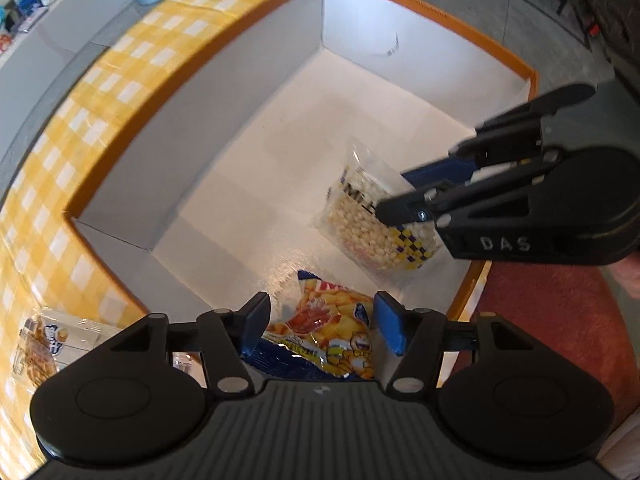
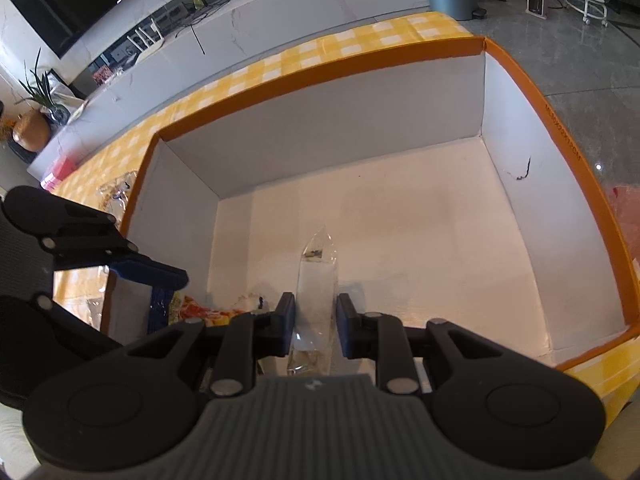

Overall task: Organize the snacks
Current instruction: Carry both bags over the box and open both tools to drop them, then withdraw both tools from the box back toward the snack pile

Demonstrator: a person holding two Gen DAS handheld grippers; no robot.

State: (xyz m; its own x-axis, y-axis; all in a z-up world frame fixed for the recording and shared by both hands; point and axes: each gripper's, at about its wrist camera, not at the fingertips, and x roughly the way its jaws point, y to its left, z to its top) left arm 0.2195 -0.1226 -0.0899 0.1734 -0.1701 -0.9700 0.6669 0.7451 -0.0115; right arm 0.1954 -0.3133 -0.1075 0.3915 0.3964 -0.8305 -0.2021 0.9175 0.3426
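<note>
An orange-rimmed cardboard box [image 1: 440,12] with white inner walls [image 2: 320,120] stands on the table. My left gripper [image 1: 322,322] points down into its near corner with its jaws apart. A yellow and orange chip bag [image 1: 340,320] lies on the box floor between them, and the pads do not press on it. My right gripper [image 1: 400,194] reaches in from the right, shut on a clear bag of pale puffed snacks [image 1: 360,216]. In the right wrist view that clear bag [image 2: 316,276] stands edge-on between the blue pads of the right gripper [image 2: 316,318]. The chip bag [image 2: 200,312] shows at lower left.
A yellow checked tablecloth [image 1: 120,80] covers the table around the box. Another snack packet [image 1: 44,340] lies on it left of the box. A red surface [image 1: 560,300] lies to the right. The far half of the box floor [image 2: 400,220] is bare.
</note>
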